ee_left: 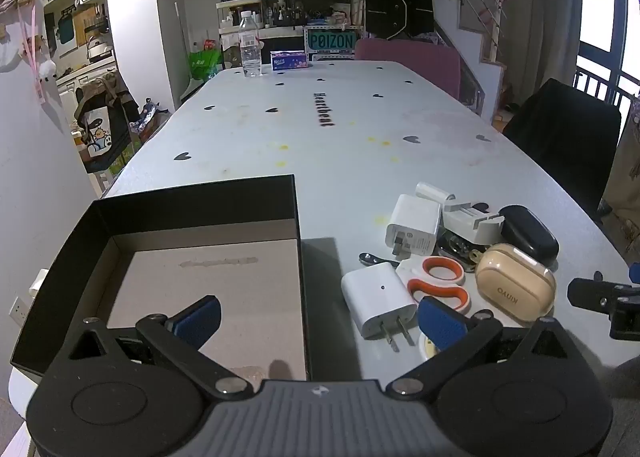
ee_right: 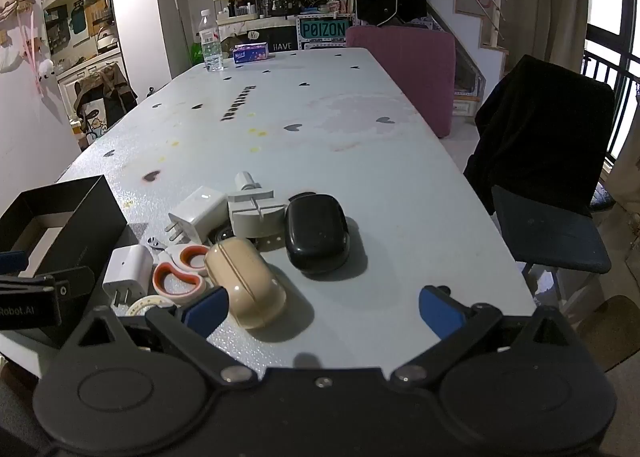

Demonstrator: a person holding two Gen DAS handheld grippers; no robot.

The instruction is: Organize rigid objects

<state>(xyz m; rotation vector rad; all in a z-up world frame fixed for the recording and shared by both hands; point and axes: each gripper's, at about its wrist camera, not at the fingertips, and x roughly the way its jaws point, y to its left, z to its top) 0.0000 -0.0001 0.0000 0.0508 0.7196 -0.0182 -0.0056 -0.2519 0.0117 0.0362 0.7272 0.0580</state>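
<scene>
- Right now your left gripper hangs with its blue pads spread wide and nothing between them; one pad sits over the floor of the black box, the other over the table just beside the nearer white charger.
- Your right gripper is likewise spread wide and holds nothing, tilted down over the white table; the beige earbud case lies just beside its left pad.
- You have the black box open at the table's near left edge, its pale floor bare.
- You can see the loose things clustered to the right of the box: the nearer white charger, a second white charger behind it, orange-handled scissors between charger and beige case, a black case farther back, and a grey-white blocky tool touching that case.
- Far across the table you have a water bottle and a tissue pack standing near each other.
</scene>
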